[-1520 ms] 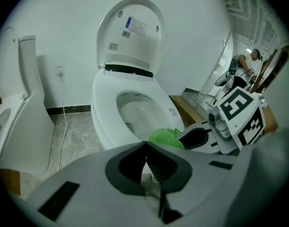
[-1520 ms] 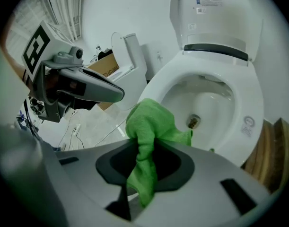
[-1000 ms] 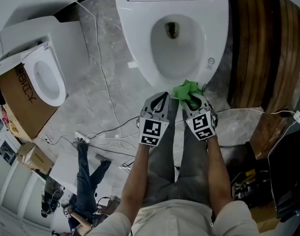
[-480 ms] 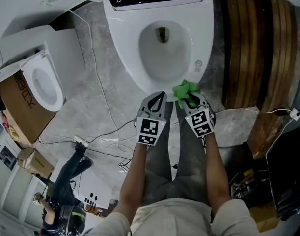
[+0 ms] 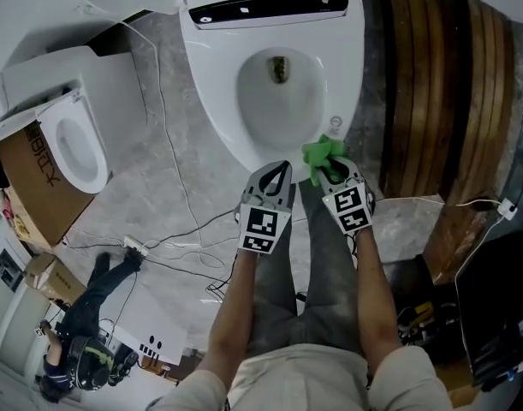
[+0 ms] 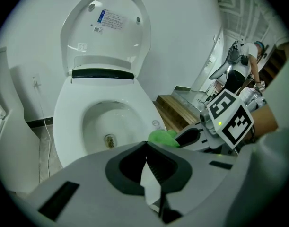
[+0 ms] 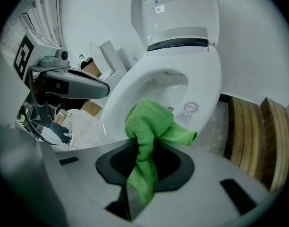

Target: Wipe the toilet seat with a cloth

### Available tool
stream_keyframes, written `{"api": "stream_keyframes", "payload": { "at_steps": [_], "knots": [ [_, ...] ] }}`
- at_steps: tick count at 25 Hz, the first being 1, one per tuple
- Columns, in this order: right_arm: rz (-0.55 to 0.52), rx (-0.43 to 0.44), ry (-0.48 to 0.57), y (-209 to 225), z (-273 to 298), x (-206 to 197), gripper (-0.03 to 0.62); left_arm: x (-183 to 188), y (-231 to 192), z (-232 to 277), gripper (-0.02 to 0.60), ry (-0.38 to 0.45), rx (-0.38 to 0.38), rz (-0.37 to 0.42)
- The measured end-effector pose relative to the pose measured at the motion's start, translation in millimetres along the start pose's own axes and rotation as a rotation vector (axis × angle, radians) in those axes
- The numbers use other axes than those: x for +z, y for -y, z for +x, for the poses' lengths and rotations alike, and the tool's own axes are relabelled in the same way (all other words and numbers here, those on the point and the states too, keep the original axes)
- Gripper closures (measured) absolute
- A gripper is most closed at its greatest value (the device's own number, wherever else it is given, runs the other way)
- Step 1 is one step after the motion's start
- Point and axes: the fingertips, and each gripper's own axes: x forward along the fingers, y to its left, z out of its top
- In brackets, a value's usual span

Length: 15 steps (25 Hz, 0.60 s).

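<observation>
A white toilet with its lid raised fills the top of the head view; its seat rim (image 5: 218, 110) rings the bowl. A green cloth (image 5: 322, 154) hangs bunched at the seat's front right edge, with my right gripper (image 5: 329, 172) shut on it. In the right gripper view the green cloth (image 7: 146, 126) rises out of the closed jaws over the seat rim (image 7: 130, 93). My left gripper (image 5: 275, 175) is shut and holds nothing, just short of the seat's front edge. In the left gripper view the cloth (image 6: 162, 137) shows beside the seat rim (image 6: 68, 112).
Wooden steps (image 5: 454, 92) lie right of the toilet. A second white toilet seat (image 5: 77, 139) on a cardboard box (image 5: 30, 182) stands at the left. Cables (image 5: 180, 229) trail over the grey floor. Another person (image 5: 81, 332) is at the lower left.
The toilet has shifted slightly left and nearer in the head view. Both grippers and the cloth have edged toward the seat's front right edge.
</observation>
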Motion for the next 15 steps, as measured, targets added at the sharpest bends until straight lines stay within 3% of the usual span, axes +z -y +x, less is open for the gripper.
{"api": "stream_keyframes", "payload": {
  "at_steps": [15],
  "knots": [
    [-0.006,-0.020,0.036,35,-5,29,0.500,22,8,20,0.569,0.016,0.005,-0.011]
  ]
}}
